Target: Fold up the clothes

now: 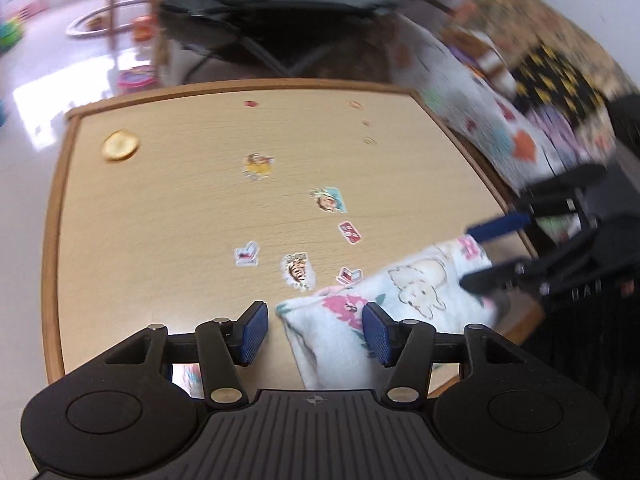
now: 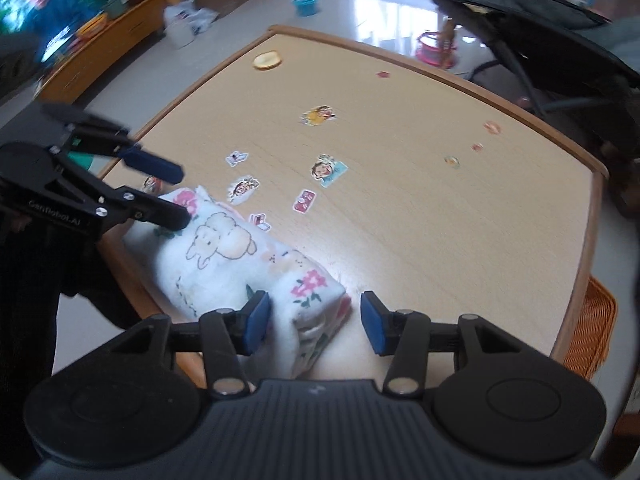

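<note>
Folded cloth (image 2: 240, 264), printed, lying at the near edge of the worktop (image 2: 440, 220) between left claw (image 1: 316, 330) and right claw (image 2: 316, 324), both open and gripping nothing; risk: bundle springs unfolded or a pad snags it off the edge.

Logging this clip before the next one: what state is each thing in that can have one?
Cloth: folded into a thick bundle, lying at the table's near edge.
Left gripper: open, pads clear of the cloth.
Right gripper: open, cloth corner between the pads, not pinched.
Television: switched on.
Table: stickers on top.
</note>
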Tool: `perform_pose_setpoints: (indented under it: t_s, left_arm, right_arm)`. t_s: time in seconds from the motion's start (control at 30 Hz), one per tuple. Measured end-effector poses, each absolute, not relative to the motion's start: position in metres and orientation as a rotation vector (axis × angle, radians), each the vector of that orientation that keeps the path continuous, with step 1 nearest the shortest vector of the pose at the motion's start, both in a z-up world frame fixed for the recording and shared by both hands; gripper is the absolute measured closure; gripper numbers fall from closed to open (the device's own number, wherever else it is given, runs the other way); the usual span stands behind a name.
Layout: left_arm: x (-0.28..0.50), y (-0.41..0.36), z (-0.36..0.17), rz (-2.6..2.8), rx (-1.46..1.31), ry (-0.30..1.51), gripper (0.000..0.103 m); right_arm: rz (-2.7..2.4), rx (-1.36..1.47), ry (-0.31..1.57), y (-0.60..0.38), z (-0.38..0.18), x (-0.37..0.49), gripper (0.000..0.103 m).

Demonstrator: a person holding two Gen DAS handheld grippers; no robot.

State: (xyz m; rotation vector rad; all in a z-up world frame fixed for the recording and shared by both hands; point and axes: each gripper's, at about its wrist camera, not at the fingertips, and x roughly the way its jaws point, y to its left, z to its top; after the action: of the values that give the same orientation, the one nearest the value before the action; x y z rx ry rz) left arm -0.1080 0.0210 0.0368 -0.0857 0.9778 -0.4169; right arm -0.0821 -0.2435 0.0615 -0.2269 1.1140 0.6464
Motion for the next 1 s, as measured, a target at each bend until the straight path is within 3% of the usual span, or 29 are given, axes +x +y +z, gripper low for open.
perform_pose_setpoints:
  t_s: [0.57,1.0]
  left_arm:
    - [-0.145,0.0,0.092,-0.211,-0.108,0.881,0.046]
    - [-0.135,-0.006,0.055,-0.144,-0.157,0.942,0.044]
  right_arm:
    - [0.515,-0.193,1.032,-0.243,0.044,-0.1,0.044]
    - [0.484,-0.205,0.983,-0.245,0.052,-0.106,0.044]
